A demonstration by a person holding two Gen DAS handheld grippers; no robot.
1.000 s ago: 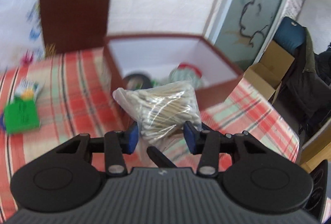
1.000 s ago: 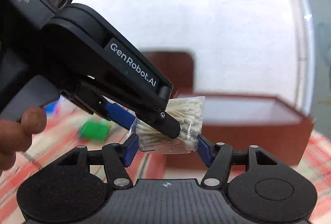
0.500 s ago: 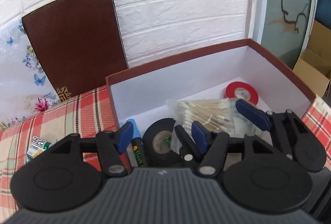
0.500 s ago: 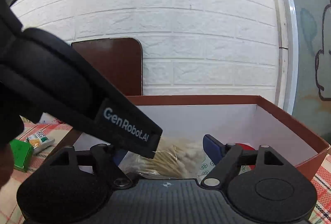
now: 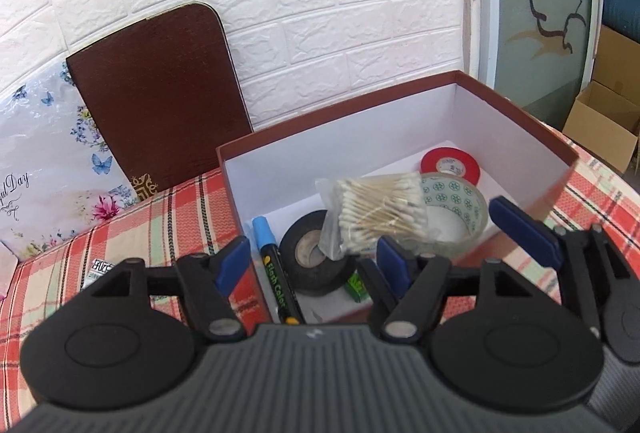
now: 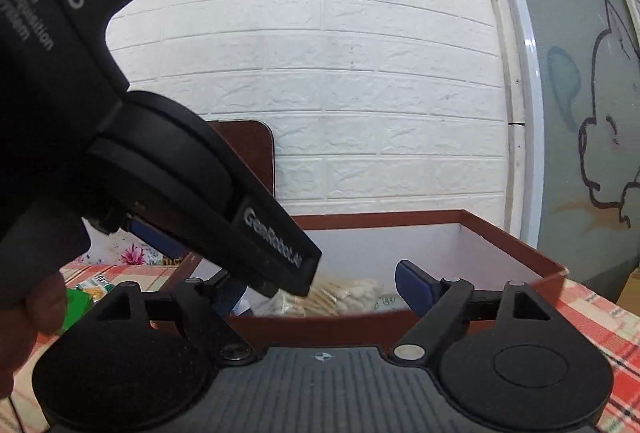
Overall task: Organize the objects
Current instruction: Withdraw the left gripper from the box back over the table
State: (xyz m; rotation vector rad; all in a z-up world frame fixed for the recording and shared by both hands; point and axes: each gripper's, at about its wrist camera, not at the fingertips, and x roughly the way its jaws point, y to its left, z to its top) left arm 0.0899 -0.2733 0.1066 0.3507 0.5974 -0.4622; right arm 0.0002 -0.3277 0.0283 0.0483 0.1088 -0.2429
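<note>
The left tool (image 5: 310, 259) stands with jaws apart, having just widened, nothing between them; beside it the right tool (image 6: 324, 283) has also just spread and grips nothing. Just beyond both, the swab bag (image 5: 380, 211) lies inside the box (image 5: 400, 101), resting on the black tape (image 5: 310, 259) and clear tape (image 5: 456, 209). A marker (image 5: 276, 273) reading "Flash Color" lies at the black tape's left. The red tape (image 5: 450, 165) sits farther back. The left tool's body reads "GenRobot.AI" and "DAS".
</note>
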